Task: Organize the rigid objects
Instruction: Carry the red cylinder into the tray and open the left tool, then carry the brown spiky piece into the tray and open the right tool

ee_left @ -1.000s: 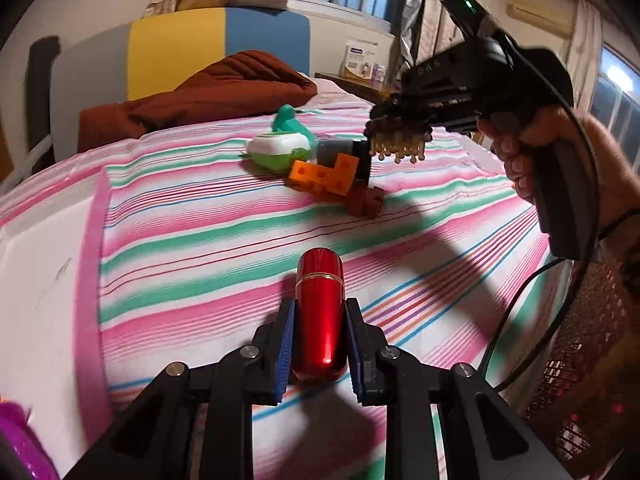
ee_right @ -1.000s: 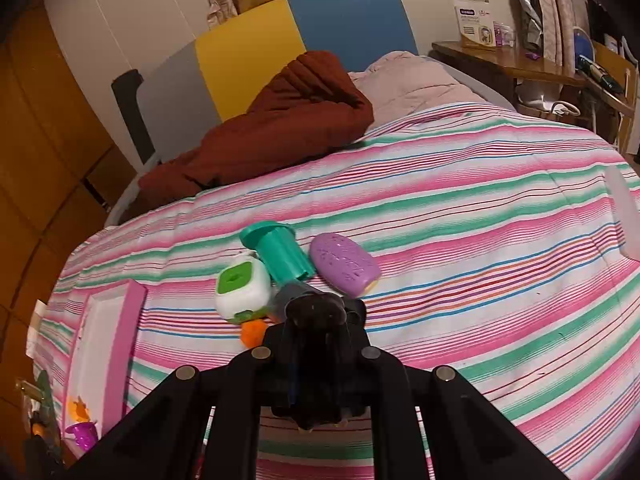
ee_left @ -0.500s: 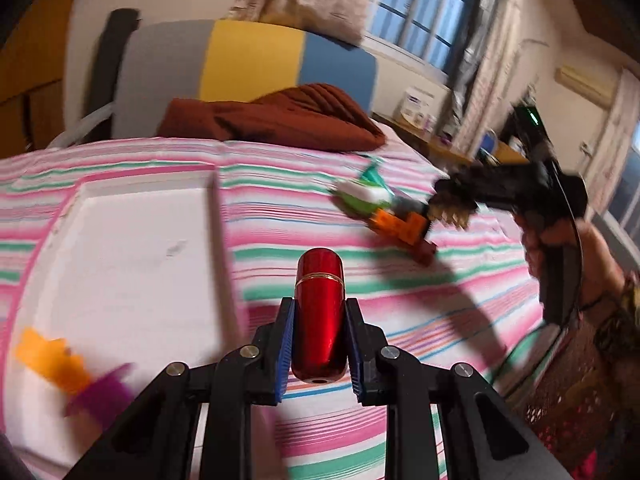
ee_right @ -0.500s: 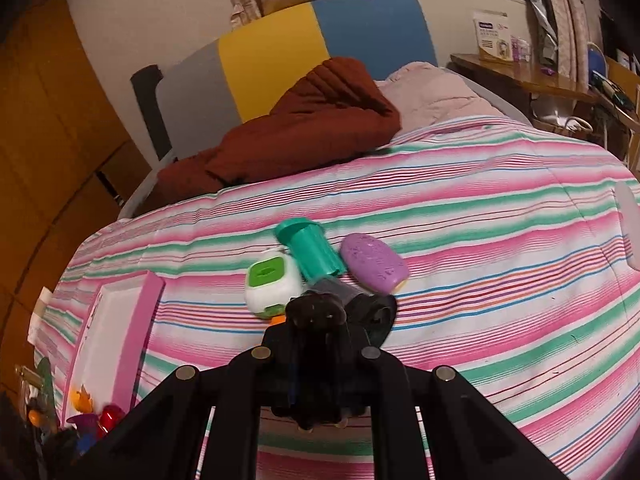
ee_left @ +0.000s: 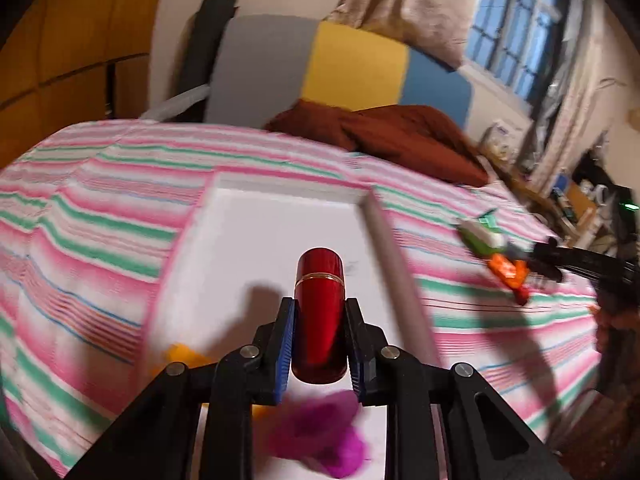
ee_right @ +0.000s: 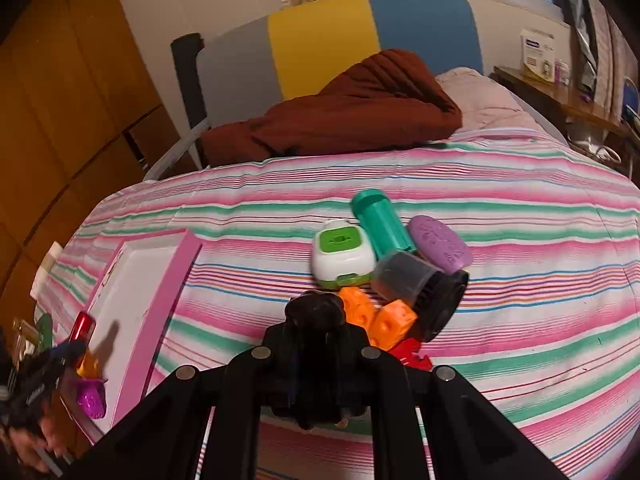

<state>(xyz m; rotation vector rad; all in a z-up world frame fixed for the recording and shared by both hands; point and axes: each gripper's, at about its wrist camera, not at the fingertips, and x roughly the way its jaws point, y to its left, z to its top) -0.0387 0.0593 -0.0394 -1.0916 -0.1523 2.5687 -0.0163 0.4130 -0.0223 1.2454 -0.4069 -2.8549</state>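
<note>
Stripy bedding holds a pink tray [ee_left: 376, 216], and the left gripper [ee_left: 320, 336] hangs right over it pinching a red tube [ee_left: 319, 316] that points far, while the right gripper [ee_right: 316, 344] grips something dark near the toy pile [ee_right: 384, 272].

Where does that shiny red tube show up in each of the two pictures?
Left wrist view: the red tube sits at bottom centre, clamped between the jaws above the tray.
Right wrist view: red tube at far left edge, small, by the tray's near end.
Shared landmark: the pink-rimmed white tray.
</note>
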